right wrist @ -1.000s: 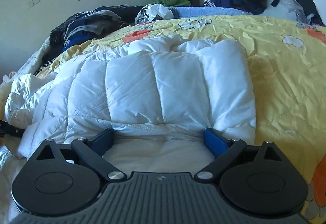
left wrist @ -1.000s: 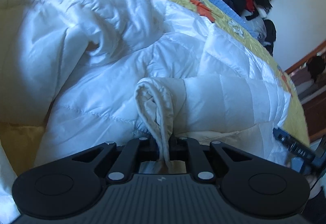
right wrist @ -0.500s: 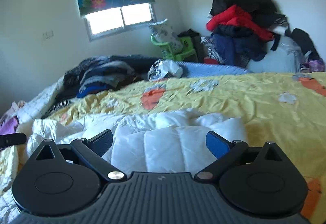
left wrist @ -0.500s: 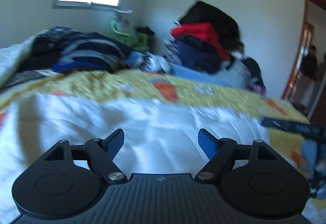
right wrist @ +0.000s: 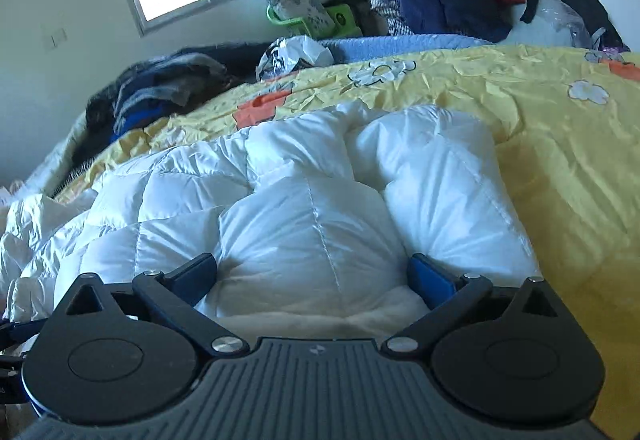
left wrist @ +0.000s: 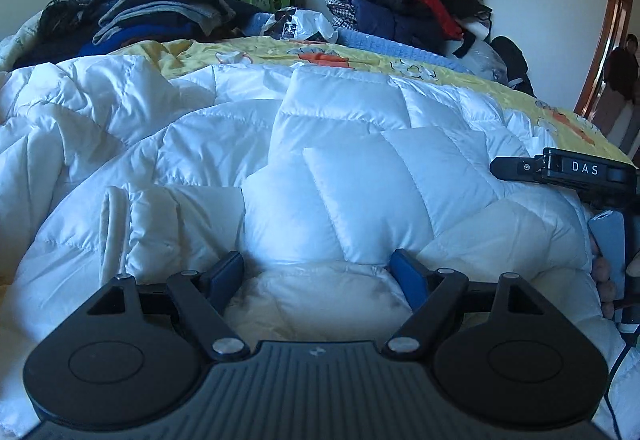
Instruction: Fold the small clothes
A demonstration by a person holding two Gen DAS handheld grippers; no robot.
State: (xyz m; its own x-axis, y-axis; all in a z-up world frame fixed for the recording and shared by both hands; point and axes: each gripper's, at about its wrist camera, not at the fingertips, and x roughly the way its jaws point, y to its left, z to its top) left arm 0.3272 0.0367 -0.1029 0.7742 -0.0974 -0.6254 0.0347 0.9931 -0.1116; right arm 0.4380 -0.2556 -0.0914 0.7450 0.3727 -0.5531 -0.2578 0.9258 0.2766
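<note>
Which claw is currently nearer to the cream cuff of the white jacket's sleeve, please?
Left. The left claw sits open with the cream cuff just beside its left finger. The right claw is over at the far right edge of the white jacket.

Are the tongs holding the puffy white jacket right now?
No. Both the left tongs and right tongs are open, with the white jacket bulging between them, unpinched.
</note>
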